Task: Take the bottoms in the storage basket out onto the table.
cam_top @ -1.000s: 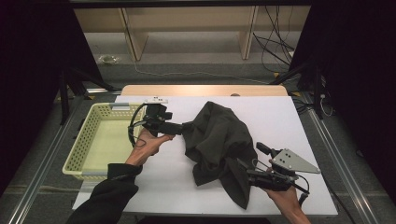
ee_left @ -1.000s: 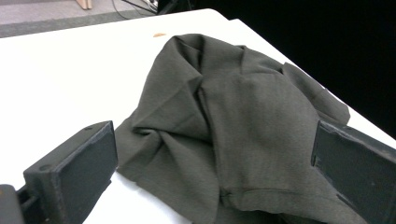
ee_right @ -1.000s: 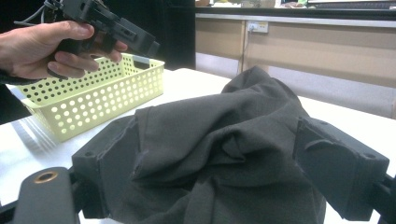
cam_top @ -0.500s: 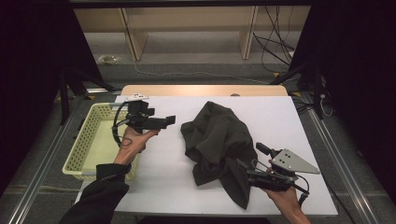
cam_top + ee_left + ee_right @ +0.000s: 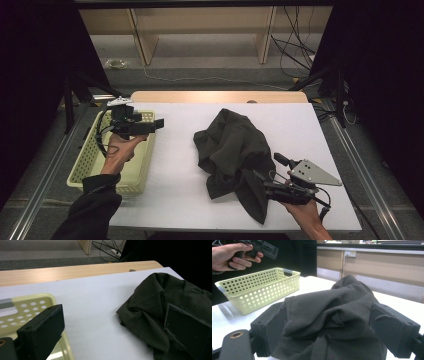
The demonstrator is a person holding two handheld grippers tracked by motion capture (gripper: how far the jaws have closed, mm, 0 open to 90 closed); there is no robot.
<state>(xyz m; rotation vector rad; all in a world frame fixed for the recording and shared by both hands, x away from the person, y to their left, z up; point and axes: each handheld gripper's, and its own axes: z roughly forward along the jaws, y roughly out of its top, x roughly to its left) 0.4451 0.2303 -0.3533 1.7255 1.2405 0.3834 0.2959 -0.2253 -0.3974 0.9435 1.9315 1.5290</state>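
Note:
A dark crumpled cloth (image 5: 232, 145) lies heaped on the white table (image 5: 170, 190), right of centre. My right gripper (image 5: 256, 176) rests at its near edge. In the right gripper view its jaws stand wide apart, with the cloth (image 5: 332, 312) bunched between them and touching both. My left gripper (image 5: 159, 123) is held in the air over the pale yellow basket (image 5: 82, 167), pointing right. Its jaws are spread, with nothing between them (image 5: 113, 315), and the cloth (image 5: 160, 302) lies beyond on the right.
The perforated basket (image 5: 257, 290) stands at the table's left edge; I cannot see anything in it. A bare wooden strip (image 5: 215, 96) runs along the far edge. Cables (image 5: 295, 45) and shelf legs stand on the floor behind.
My left gripper has drawn back to the left, from the cloth's left edge to above the basket. The cloth and my right gripper have not moved.

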